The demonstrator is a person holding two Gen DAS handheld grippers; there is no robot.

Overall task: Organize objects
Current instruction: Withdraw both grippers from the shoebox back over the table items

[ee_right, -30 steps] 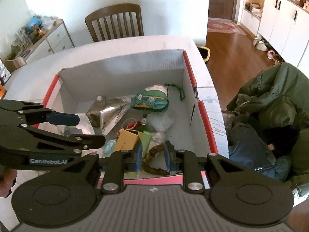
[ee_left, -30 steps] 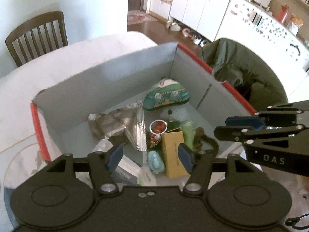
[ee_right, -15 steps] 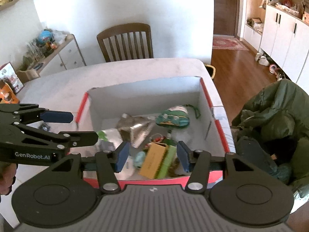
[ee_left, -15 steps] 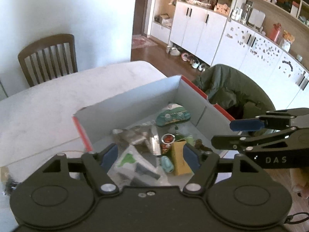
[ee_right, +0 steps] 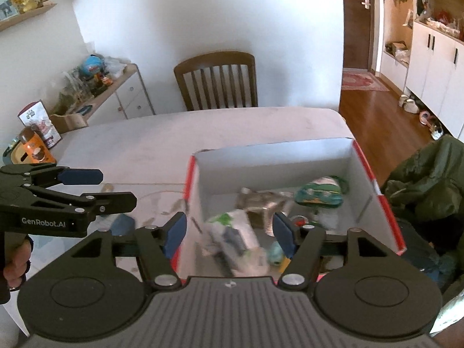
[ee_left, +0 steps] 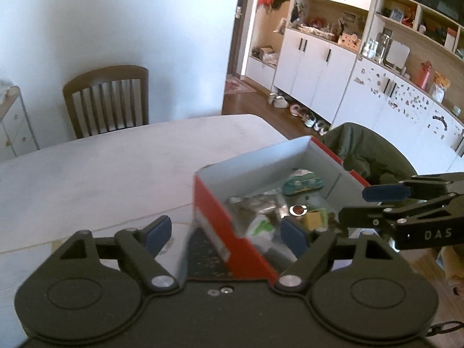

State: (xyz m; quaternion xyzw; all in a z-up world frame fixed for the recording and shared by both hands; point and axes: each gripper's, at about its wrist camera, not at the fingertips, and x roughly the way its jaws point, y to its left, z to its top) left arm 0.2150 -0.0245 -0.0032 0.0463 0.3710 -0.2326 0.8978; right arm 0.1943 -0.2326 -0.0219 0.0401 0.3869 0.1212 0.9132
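A red cardboard box [ee_left: 214, 214] [ee_right: 385, 211] with a grey inside stands at the table's near right. It holds a green patterned pouch [ee_right: 317, 192] [ee_left: 301, 184], a silver foil bag [ee_right: 261, 198] [ee_left: 255, 204], a white and green packet [ee_right: 235, 232], a yellow carton [ee_left: 314, 219] and other small items. My left gripper [ee_left: 226, 233] is open, held above the box's left wall. My right gripper [ee_right: 230, 232] is open above the box's near left corner. Neither holds anything. Each gripper shows in the other's view, the right gripper [ee_left: 365, 203] and the left gripper [ee_right: 116, 187].
The pale table [ee_left: 116, 168] stretches away to the left and back. A wooden chair [ee_right: 217, 81] stands at its far side. A dark green jacket [ee_right: 429, 179] lies over a chair to the right of the box. Small items [ee_right: 121, 223] lie on the table left of the box.
Both grippers have pulled up and back from the box, which now looks smaller and sits further right. The right gripper's fingers have spread from nearly shut to wide open.
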